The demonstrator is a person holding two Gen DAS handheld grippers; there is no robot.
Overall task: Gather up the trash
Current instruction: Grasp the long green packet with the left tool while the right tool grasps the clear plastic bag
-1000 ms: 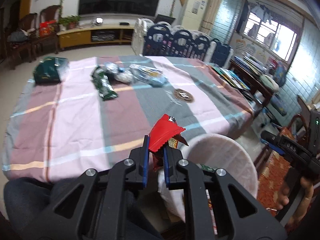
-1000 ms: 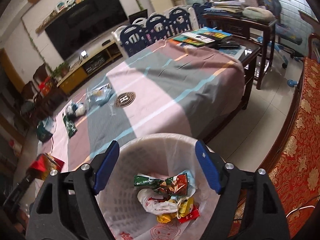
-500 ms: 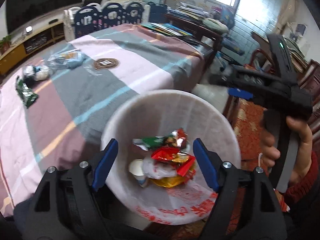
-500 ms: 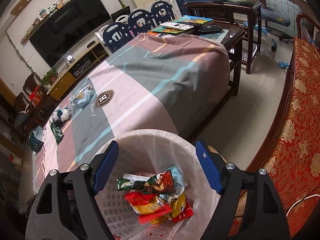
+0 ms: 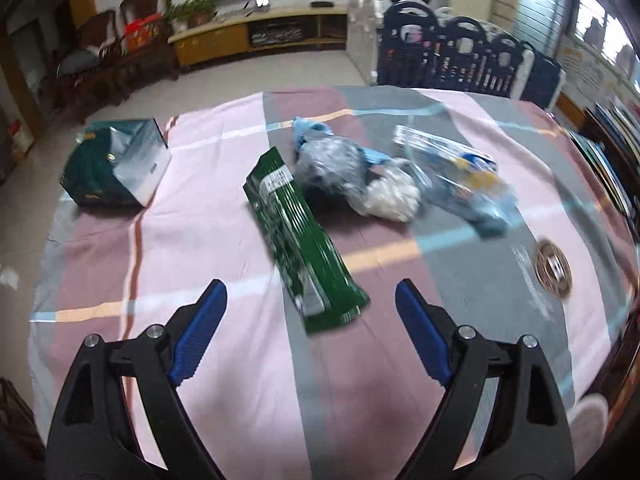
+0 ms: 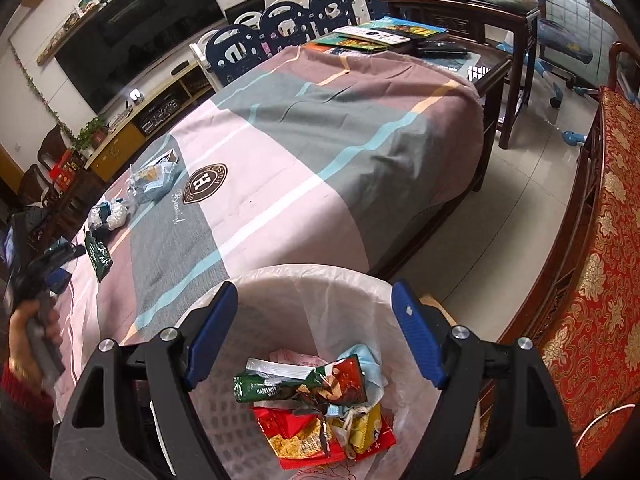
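- Left wrist view: the left gripper point(image 5: 308, 334) hangs above a counter point(image 5: 200, 248) covered in a pink, grey and mauve striped cloth, its blue-padded fingers point(image 5: 198, 328) spread wide apart and holding nothing.
- A long green wrapper point(image 5: 300, 236) lies flat on the cloth just ahead of the fingers, its near end between them.
- Beyond it sit a grey crumpled bag point(image 5: 332, 168) touching a white crumpled bag point(image 5: 388, 196), with a clear blue-printed wrapper point(image 5: 456, 176) just beside them.
- A dark green foil bag point(image 5: 116, 168) lies well apart at the far left.
- Right wrist view: the right gripper point(image 6: 316, 336) hovers over a white lined bin point(image 6: 304, 292) beside the counter, fingers point(image 6: 416, 336) wide apart and empty.
- Inside the bin lie a red snack wrapper point(image 6: 296, 432), a green hazelnut wrapper point(image 6: 272, 384) and other crumpled packets.
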